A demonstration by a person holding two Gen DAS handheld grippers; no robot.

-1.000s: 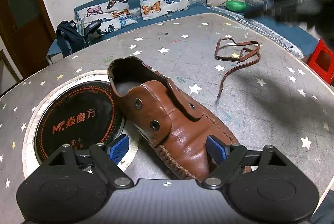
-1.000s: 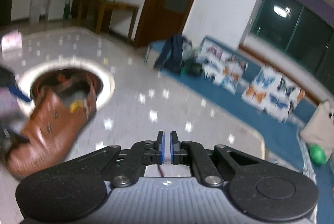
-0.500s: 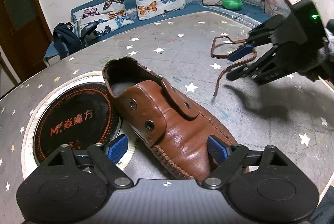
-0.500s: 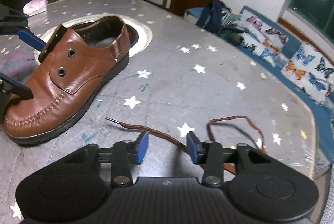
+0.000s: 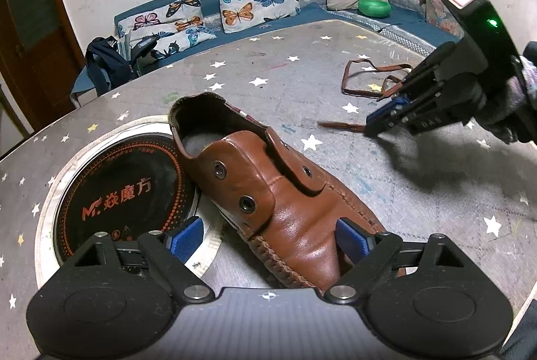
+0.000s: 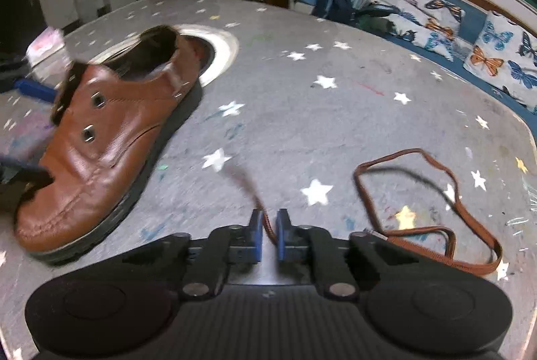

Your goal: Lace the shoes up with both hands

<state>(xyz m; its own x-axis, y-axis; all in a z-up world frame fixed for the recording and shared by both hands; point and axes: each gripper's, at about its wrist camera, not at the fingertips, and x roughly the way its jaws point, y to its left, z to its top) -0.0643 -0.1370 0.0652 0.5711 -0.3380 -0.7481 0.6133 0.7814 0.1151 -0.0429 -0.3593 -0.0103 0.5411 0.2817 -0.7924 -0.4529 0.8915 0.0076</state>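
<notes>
Blue pads faced each other across the toe of the shoe where the left gripper stood with its jaws spread wide. The pad on the right of that view lay against the shoe's side, while the one on the left stood clear of the leather with a gap between, over the pale ring of the round cooker plate set into the table. The shoe was brown leather with a dark sole, its metal eyelets bare, its toe toward the left gripper and its heel partly over the black disc of the plate.

Over on the right side of the table, the right gripper pointed steeply down, held by a hand in a dark woolly glove. Its jaws were closing, with only a narrow slot left between the blue pads, and the brown shoelace ran up through that slot. In the right wrist view the pads did not yet seem to press on the lace. The lace's tip stuck out past the gripper toward the shoe, blurred, and the remainder lay in loose loops on the table to the right, well apart from the shoe.

Beyond the star-speckled tabletop ran a blue bench with butterfly cushions and a dark backpack.
</notes>
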